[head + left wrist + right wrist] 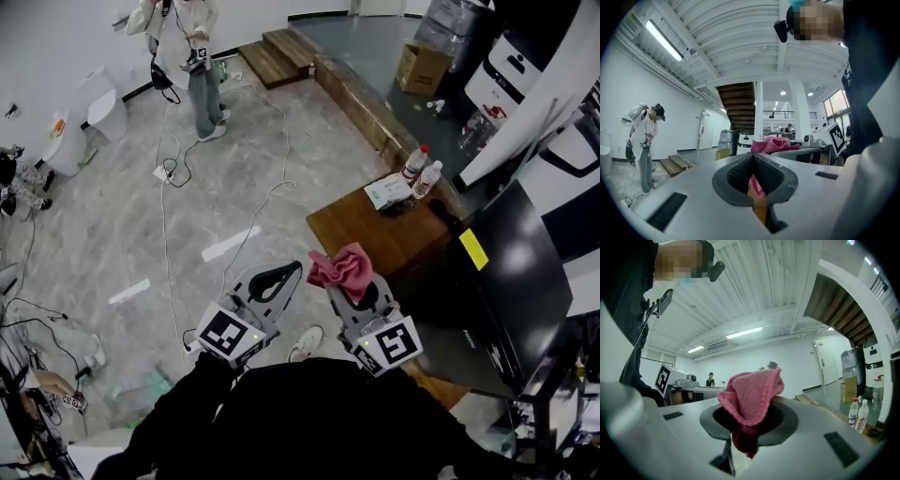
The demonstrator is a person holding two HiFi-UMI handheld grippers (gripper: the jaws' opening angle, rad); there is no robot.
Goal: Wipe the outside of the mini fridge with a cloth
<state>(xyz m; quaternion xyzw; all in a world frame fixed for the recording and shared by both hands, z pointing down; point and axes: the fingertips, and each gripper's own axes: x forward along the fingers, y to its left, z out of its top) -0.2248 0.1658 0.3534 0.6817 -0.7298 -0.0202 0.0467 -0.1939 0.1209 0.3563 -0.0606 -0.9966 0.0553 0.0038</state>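
In the head view the black mini fridge point(517, 281), with a yellow sticker point(473, 249) on its top, stands at the right, beside a low wooden table point(375, 239). My right gripper point(351, 281) is shut on a bunched pink cloth point(340, 267), held in the air left of the fridge and apart from it. In the right gripper view the pink cloth point(752, 397) bulges up out of the right gripper point(750, 420). My left gripper point(287, 276) hangs beside it, shut with nothing between its pads. In the left gripper view the left gripper point(753, 161) has the cloth point(774, 144) showing behind it.
On the table lie two plastic bottles point(416, 162) and a tissue pack point(387, 192). Cables point(173, 169) trail over the grey floor. Another person point(195, 66) stands at the far end near wooden steps point(281, 54). A cardboard box point(422, 67) sits at the back right.
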